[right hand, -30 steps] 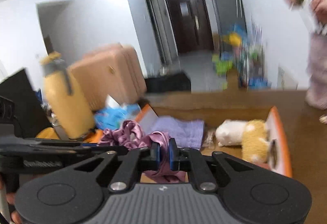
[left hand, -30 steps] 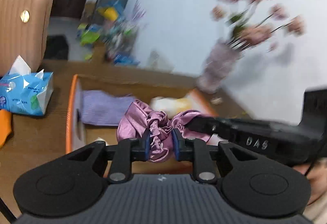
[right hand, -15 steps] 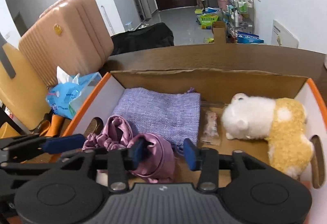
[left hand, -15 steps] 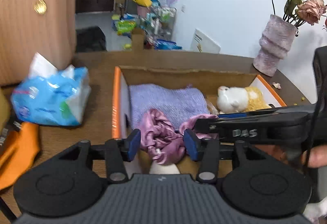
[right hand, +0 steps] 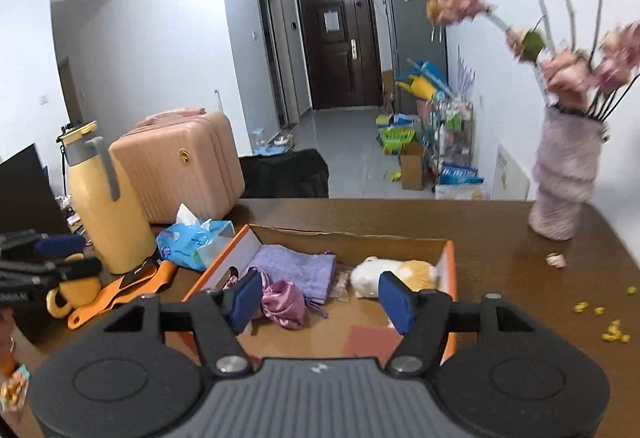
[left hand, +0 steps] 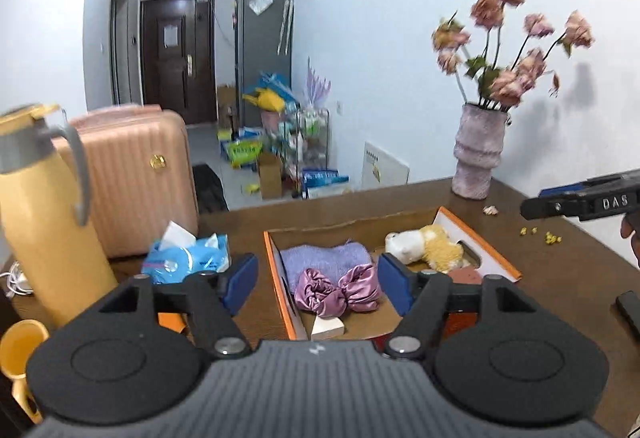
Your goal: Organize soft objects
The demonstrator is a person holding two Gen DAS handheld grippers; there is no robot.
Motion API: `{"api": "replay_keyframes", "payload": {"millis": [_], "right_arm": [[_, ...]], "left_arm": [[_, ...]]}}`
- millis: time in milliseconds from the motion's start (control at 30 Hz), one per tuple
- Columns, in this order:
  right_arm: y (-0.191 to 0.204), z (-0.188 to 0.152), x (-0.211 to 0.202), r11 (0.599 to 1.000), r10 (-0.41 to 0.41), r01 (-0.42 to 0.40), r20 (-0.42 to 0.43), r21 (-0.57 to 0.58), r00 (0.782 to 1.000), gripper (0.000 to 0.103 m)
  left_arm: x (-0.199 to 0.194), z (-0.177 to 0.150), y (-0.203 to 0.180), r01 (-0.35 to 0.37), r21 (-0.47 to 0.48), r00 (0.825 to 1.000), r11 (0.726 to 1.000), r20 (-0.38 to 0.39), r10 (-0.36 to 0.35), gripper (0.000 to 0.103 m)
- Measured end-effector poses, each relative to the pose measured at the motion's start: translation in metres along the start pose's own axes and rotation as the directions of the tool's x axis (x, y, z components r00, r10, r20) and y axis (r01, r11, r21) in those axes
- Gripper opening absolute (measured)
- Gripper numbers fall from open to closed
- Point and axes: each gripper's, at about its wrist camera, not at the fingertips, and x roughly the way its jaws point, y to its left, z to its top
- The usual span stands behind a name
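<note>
— How do the tongs stand?
— The left gripper (left hand: 318, 280) is spread wide and holds nothing; the right gripper (right hand: 320, 296) is likewise released. Both hover above the cardboard box (left hand: 494, 254).
— And the scrunchie?
— The pink satin scrunchie (left hand: 338, 291) lies in the box at about 6 o'clock from the purple cloth (left hand: 324, 256); the plush toy (left hand: 424, 244) sits toward 3 o'clock. A second ago both tongs pinched it; they have since drawn back.

Scrunchie (left hand: 338, 290) in box (left hand: 492, 258), before pouch (left hand: 324, 256)

Pink satin scrunchie (left hand: 338, 290), lilac pouch (left hand: 324, 258), orange-edged box (left hand: 276, 270).
</note>
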Motion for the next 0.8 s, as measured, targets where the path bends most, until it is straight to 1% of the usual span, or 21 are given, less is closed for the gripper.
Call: {"api": "replay_keyframes", "payload": {"millis": [100, 167, 233, 333, 367, 400, 467, 533, 567, 600, 633, 733, 800], "right_arm": [[0.008, -0.013, -0.035, 1.000, -0.007, 0.008, 0.045, -0.019, 0.999, 0.065], [0.011, -0.038, -0.066, 1.000, 0.014, -0.012, 0.089, -0.027, 0.996, 0.067], [0.019, -0.072, -0.095, 0.998, 0.037, -0.031, 0.129, -0.045, 0.991, 0.071], [0.033, -0.141, -0.130, 0.996, 0.075, -0.065, 0.159, -0.066, 0.984, 0.072], [0.037, -0.162, -0.137, 0.995, 0.081, -0.071, 0.156, -0.068, 0.984, 0.073], [0.042, -0.186, -0.143, 0.995, 0.079, -0.070, 0.143, -0.067, 0.987, 0.074], [0.048, -0.224, -0.152, 0.995, 0.091, -0.086, 0.106, -0.051, 0.990, 0.074], [0.049, -0.254, -0.160, 0.995, 0.097, -0.098, 0.079, 0.005, 0.992, 0.074], [0.048, -0.265, -0.163, 0.994, 0.103, -0.106, 0.067, 0.040, 0.992, 0.074], [0.046, -0.272, -0.165, 0.992, 0.115, -0.118, 0.053, 0.051, 0.992, 0.074], [0.046, -0.277, -0.167, 0.991, 0.119, -0.122, 0.046, 0.048, 0.992, 0.074], [0.044, -0.284, -0.169, 0.997, 0.069, -0.071, 0.054, 0.043, 0.996, 0.074], [0.040, -0.287, -0.167, 0.996, 0.046, -0.051, 0.067, 0.070, 0.997, 0.074]], "left_arm": [[-0.032, -0.011, -0.012, -0.021, -0.019, 0.999, 1.000, 0.032, 0.022, 0.072], [-0.057, -0.031, -0.019, -0.051, -0.027, 0.997, 0.998, 0.056, 0.052, 0.075], [-0.084, -0.061, -0.033, -0.051, -0.044, 0.995, 0.998, 0.086, 0.055, 0.078], [-0.118, -0.114, -0.056, -0.023, -0.073, 0.996, 0.997, 0.089, 0.029, 0.080], [-0.127, -0.131, -0.063, -0.014, -0.084, 0.996, 0.996, 0.086, 0.021, 0.082], [-0.137, -0.149, -0.069, -0.002, -0.097, 0.997, 0.995, 0.082, 0.010, 0.082], [-0.153, -0.183, -0.083, 0.013, -0.123, 0.998, 0.992, 0.055, -0.006, 0.083], [-0.159, -0.208, -0.095, 0.038, -0.120, 0.999, 0.992, 0.000, -0.039, 0.083], [-0.160, -0.216, -0.099, 0.044, -0.114, 0.998, 0.993, -0.031, -0.048, 0.083], [-0.159, -0.221, -0.102, 0.048, -0.099, 0.997, 0.994, -0.057, -0.054, 0.083], [-0.158, -0.225, -0.104, 0.053, -0.087, 0.996, 0.995, -0.066, -0.059, 0.083], [-0.149, -0.227, -0.102, 0.027, -0.114, 0.995, 0.993, -0.093, -0.038, 0.082], [-0.143, -0.226, -0.101, 0.031, -0.134, 0.994, 0.991, -0.102, -0.044, 0.082]]}}
